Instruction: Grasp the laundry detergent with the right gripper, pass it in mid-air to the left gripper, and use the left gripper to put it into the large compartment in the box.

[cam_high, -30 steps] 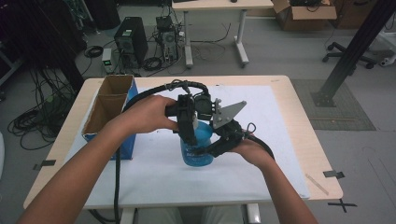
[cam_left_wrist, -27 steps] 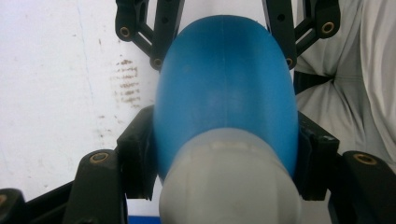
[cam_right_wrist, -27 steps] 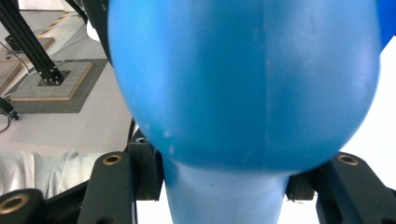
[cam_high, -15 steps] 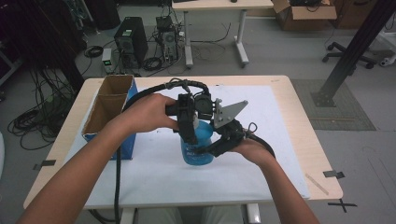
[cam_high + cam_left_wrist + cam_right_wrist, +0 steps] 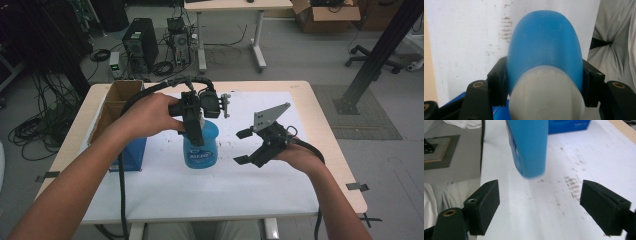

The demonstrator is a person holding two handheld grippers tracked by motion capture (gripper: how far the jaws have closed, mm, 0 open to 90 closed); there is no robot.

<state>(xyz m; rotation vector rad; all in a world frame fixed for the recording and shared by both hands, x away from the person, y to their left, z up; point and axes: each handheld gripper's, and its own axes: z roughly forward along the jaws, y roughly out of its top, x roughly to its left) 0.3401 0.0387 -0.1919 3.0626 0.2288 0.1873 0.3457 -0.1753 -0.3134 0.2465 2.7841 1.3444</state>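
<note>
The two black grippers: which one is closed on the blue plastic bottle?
The left gripper: its jaws clamp the blue plastic bottle near the top. The right gripper stands open beside it, apart.

- Blue plastic bottle [image 5: 200,146] with a white cap [image 5: 546,97], printed label, upright, mid-table on the white sheet, clamped near its top.

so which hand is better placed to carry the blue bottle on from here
Left. The left tool is already shut on the blue bottle, its jaws on both sides near the top. The right tool is open and sits clear of the bottle, so it would need to close in first.
</note>
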